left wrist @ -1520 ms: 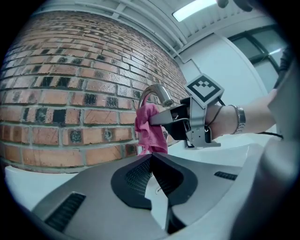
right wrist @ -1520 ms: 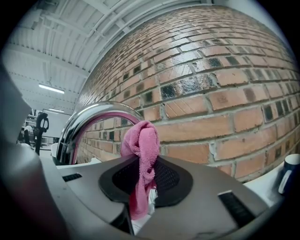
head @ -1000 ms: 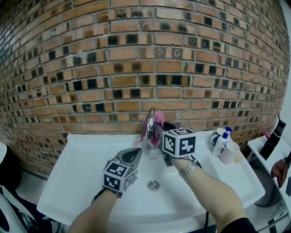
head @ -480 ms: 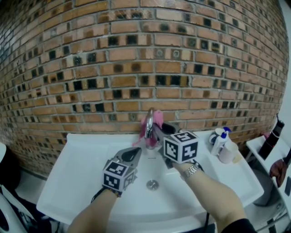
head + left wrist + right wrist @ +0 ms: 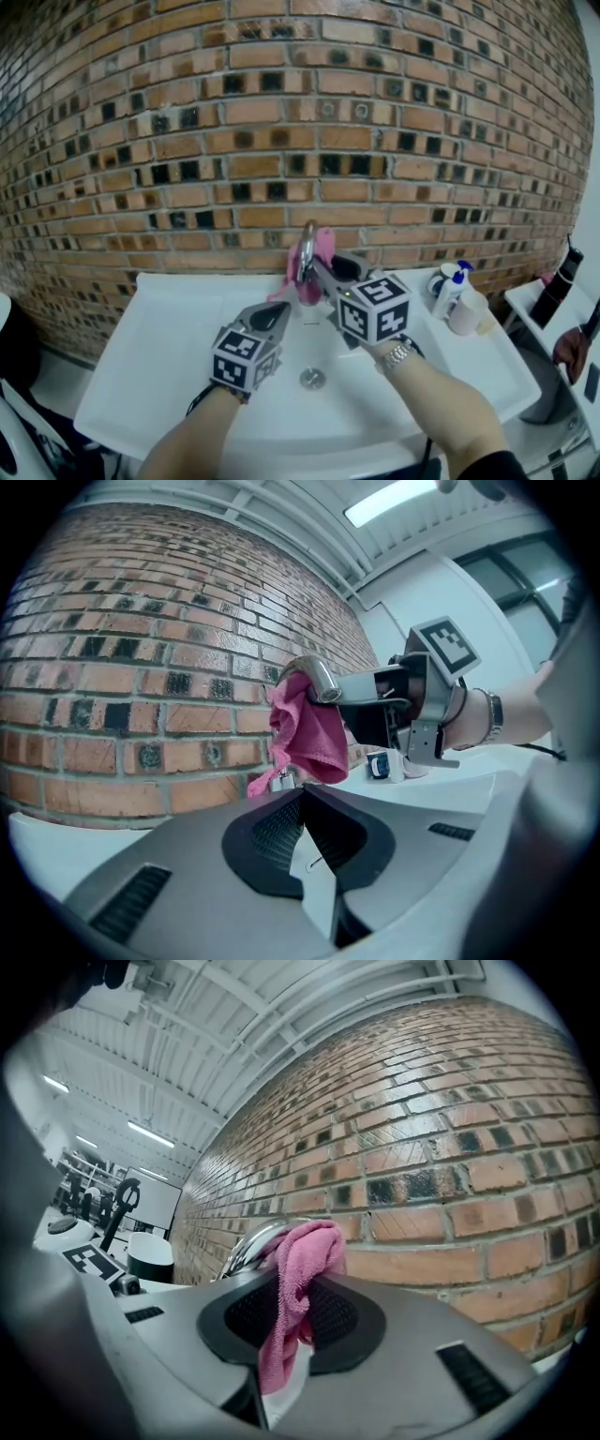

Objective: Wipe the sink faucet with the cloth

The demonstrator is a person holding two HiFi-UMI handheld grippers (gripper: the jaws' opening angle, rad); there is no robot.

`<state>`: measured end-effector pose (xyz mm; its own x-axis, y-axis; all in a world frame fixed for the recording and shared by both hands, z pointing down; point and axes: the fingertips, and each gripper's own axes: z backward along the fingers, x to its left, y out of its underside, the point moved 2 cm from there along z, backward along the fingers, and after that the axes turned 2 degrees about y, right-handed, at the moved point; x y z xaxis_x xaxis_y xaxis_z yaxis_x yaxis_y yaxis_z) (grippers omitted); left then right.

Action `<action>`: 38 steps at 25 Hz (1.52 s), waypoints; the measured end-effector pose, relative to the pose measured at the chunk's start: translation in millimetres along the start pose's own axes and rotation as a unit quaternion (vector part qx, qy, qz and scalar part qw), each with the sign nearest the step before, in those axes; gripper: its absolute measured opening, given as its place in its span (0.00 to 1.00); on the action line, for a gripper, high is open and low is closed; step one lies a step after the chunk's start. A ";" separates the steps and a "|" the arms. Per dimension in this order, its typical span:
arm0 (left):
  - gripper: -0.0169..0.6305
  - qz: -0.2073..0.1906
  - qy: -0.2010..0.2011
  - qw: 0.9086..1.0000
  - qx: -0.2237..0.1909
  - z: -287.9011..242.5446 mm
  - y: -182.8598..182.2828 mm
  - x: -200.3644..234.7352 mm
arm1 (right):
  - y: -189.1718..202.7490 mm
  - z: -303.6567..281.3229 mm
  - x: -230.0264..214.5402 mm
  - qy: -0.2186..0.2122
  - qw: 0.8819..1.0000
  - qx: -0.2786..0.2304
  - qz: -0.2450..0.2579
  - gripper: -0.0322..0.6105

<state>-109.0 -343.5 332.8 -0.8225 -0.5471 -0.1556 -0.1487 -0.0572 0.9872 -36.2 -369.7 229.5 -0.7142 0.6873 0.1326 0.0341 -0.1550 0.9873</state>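
A: How is the cloth (image 5: 305, 1241) being held?

B: It is being pinched in the closed jaws of the right gripper (image 5: 289, 1288) and laid against the faucet (image 5: 317, 679) spout, above the sink (image 5: 159, 366). The left gripper (image 5: 302, 797) is being held closed and empty, just short of the faucet.

A: What is being asked of the stroke?

B: Probably, the cloth is best being pressed round the curve and drawn along it, with the grip not being loosened.

— Where are you working?
— At a washstand in a big hall, I think: a white rectangular ceramic sink (image 5: 159, 347) with a curved chrome faucet (image 5: 306, 249) against a red-brown brick wall (image 5: 281, 131).
— Why a hall?
— Above me runs a ribbed white ceiling (image 5: 244, 1016) with long strip lights (image 5: 392, 501).
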 end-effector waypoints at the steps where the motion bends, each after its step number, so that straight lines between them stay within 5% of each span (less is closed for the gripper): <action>1: 0.04 0.000 0.000 1.000 0.000 0.0 -0.3 -0.4 | 0.4 1.2 0.6 -0.001 1.000 0.000 0.005 0.17; 38: 0.04 -0.006 0.008 1.000 0.001 2.2 0.8 -8.6 | 35.7 50.8 39.8 -0.046 0.995 0.032 0.081 0.17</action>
<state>-103.2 -336.9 334.8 -0.8116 -0.5600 -0.1665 -0.1589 -0.0626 0.9853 -28.0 -311.8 274.5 -0.6280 0.7201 0.2951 0.1902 -0.2257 0.9555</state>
